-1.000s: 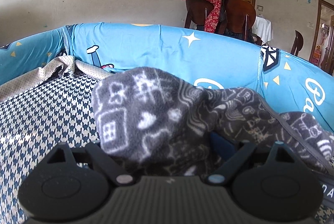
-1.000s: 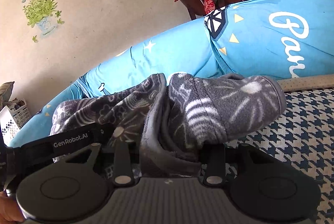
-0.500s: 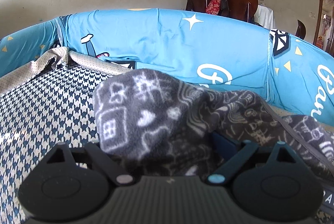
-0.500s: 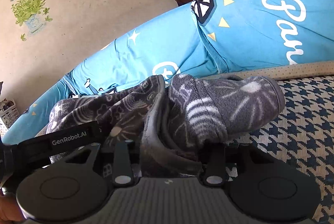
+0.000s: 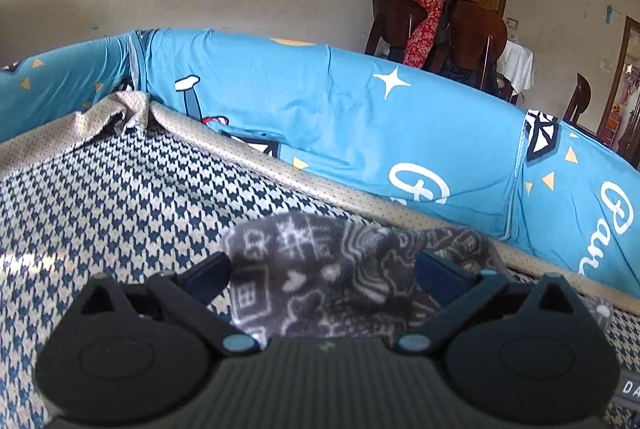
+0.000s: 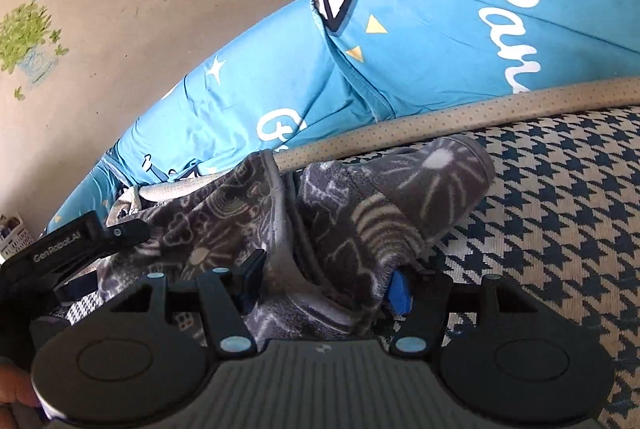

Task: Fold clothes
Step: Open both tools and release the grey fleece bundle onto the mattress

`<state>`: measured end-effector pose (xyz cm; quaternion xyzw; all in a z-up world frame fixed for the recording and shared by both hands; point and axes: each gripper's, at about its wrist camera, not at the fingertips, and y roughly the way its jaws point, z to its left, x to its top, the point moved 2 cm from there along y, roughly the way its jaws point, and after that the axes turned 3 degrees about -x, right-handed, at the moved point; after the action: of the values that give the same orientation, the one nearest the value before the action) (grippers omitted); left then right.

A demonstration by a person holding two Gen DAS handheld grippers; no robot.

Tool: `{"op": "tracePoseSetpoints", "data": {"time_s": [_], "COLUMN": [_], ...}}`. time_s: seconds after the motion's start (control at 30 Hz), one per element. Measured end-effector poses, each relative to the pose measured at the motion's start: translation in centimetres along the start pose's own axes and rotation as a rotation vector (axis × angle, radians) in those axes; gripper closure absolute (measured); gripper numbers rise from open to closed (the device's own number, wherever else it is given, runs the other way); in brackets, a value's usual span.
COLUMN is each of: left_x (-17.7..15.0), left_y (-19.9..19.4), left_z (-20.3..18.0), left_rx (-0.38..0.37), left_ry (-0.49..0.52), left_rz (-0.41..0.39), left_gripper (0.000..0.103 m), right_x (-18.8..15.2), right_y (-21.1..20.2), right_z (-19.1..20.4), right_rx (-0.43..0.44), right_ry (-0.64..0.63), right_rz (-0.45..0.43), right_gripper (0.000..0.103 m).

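A grey fleece garment with white doodle print (image 5: 320, 277) lies between the fingers of my left gripper (image 5: 324, 273), low over the houndstooth seat. The left jaws stand wide, with a gap beside the left finger, so they look open around the cloth. In the right wrist view the same garment (image 6: 372, 213) bunches between the fingers of my right gripper (image 6: 324, 281), which still pinch a fold of it. The left gripper's body (image 6: 76, 245) shows at the left edge there.
The houndstooth sofa seat (image 5: 120, 205) spreads below. Blue printed cushions (image 5: 360, 133) line the back, with a beige piped edge (image 6: 440, 117) along them. Dark wooden chairs with a red cloth (image 5: 424, 9) stand behind the sofa.
Both grippers have come down toward the seat with the garment. The left jaws have spread apart and the cloth has sunk low between them.
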<state>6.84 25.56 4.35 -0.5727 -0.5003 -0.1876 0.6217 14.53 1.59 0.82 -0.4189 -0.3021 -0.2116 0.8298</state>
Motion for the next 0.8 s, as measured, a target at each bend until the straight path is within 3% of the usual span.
{"op": "tracePoseSetpoints", "data": {"time_s": [0.17,0.4,0.63,0.73,0.8], "left_x": [0.3,0.1,-0.4,-0.6,-0.7], "left_y": [-1.0,0.1,2.1,3.1,3.5], "left_z": [0.4,3.4,4.5,4.9,5.4], "left_rx": [0.032,0.087,0.144,0.171,0.185], "left_ry": [0.066,-0.024,-0.054,-0.058,-0.075], "left_rz": [-0.04,-0.002,0.016,0.023,0.033], "left_gripper": [0.0,0.0,0.0,0.0,0.0], "right_x": [0.0,0.7,-0.5,-1.6,-2.0], "right_y": [-1.6,-4.7,-4.0,-3.0,-2.1], "right_z": [0.4,0.0,1.0,1.8,2.0], "right_rx": [-0.077,-0.176,0.03,0.081,0.071], "right_ry": [-0.101,-0.166,-0.174,-0.203,-0.221], "right_rz": [-0.008,-0.132,-0.142,-0.115,-0.088], "right_gripper": [0.042,0.044,0.063,0.064,0.064]}}
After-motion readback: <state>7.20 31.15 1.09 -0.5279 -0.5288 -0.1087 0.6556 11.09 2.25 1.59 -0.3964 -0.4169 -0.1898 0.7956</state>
